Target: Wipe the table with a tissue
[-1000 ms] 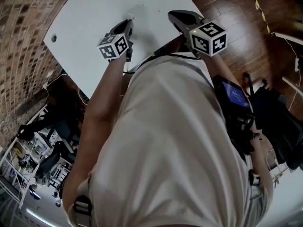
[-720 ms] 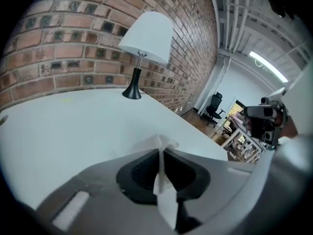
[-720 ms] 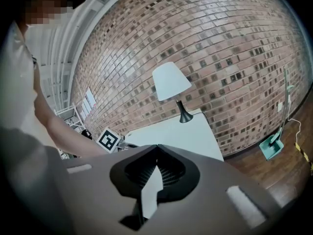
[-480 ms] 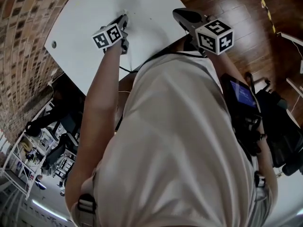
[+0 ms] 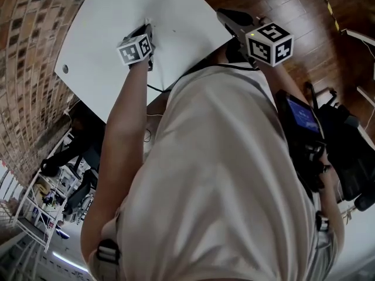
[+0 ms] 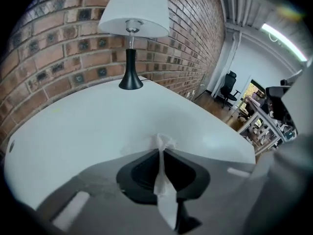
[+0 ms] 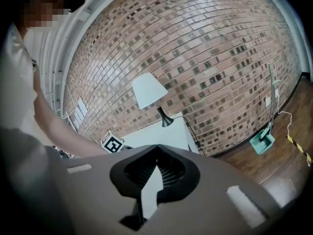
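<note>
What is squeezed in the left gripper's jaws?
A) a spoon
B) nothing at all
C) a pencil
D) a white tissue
D: the left gripper view shows the left gripper with its jaws closed on a strip of white tissue.

A white-shaded lamp point(image 6: 134, 9) stands before the brick wall point(image 6: 58, 53).

An office-like workspace: brick wall point(image 7: 205, 58), white table point(image 6: 73, 126) with lamp point(image 6: 131, 33), swivel chair point(image 6: 228, 84), wooden floor point(image 5: 281, 4).
</note>
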